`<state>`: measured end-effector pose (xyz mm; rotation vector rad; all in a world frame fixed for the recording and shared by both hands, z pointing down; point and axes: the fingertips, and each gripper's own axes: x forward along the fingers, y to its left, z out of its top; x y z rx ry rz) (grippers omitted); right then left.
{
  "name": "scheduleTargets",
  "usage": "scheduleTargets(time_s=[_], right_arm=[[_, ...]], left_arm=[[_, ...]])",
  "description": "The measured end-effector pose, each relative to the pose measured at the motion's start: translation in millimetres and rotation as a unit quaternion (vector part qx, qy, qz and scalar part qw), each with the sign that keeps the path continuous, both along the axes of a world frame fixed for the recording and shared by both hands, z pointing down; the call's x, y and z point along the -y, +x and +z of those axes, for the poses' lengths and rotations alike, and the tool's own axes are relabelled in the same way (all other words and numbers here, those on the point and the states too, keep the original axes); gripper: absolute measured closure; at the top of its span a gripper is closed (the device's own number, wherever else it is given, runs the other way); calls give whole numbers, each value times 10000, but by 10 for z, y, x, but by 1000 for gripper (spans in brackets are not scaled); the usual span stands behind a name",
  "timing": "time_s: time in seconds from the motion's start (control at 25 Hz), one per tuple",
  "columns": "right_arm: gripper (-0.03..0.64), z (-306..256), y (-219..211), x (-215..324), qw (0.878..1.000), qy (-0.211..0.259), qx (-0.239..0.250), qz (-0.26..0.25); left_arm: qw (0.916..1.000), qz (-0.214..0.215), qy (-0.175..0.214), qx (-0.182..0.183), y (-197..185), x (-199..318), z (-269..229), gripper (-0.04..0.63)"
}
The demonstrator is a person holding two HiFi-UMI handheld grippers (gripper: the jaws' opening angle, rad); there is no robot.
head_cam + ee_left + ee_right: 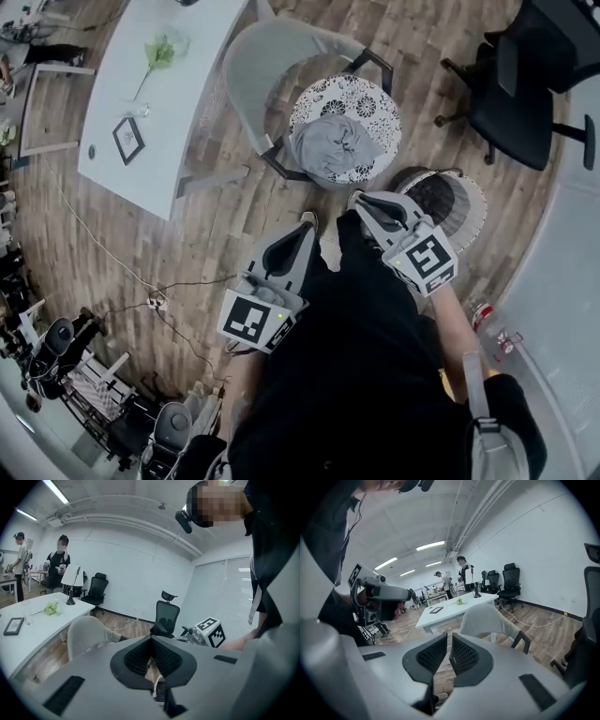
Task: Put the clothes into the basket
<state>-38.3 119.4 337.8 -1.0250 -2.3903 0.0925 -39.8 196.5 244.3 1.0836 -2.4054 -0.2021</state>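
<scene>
left gripper (pixel 306 223): jaws are sitting closed on nothing, on the near side of the chair (pixel 253 66).
right gripper (pixel 357 200): jaws are also pressing together empty, pointing at the seat.
clothes: a grey garment (pixel 330 148) is lying bunched on the patterned cushion (pixel 375 103), beyond both grippers.
basket (pixel 473 211): is standing on the floor, right of the chair.
step in hand: probably the approach, since nothing is being gripped yet.
doing it well: opening the jaws before contact and biting a thick central fold, so no cloth is trailing.
</scene>
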Motion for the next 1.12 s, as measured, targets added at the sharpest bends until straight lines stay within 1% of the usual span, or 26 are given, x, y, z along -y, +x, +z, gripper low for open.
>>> scheduleTargets(time_s=[0.12, 0.24, 0.44, 0.56, 0.88, 1.04, 1.12], right_arm=[[588, 209, 22, -15, 9997, 103, -197, -106], [540, 432, 41, -57, 9988, 242, -386, -157], [500, 705, -11, -179, 9977, 341, -592, -5], [488, 843, -87, -269, 9967, 408, -694, 80], [416, 1290, -342, -426, 9919, 733, -920, 476], [400, 1570, -459, -448, 9881, 890, -1081, 638], [397, 1706, -519, -461, 9860, 960, -1150, 733]], left_arm=[[9999, -89, -66, -76, 38, 2, 52, 586], [9998, -142, -94, -128, 77, -43, 110, 586], [9996, -144, -81, -227, 93, -171, 237, 586], [9997, -56, -36, -249, 41, -235, 279, 586], [9989, 268, 66, -379, -231, -419, 371, 586], [9976, 508, -25, -467, -345, -497, 451, 586], [9972, 595, 4, -461, -419, -532, 480, 586]])
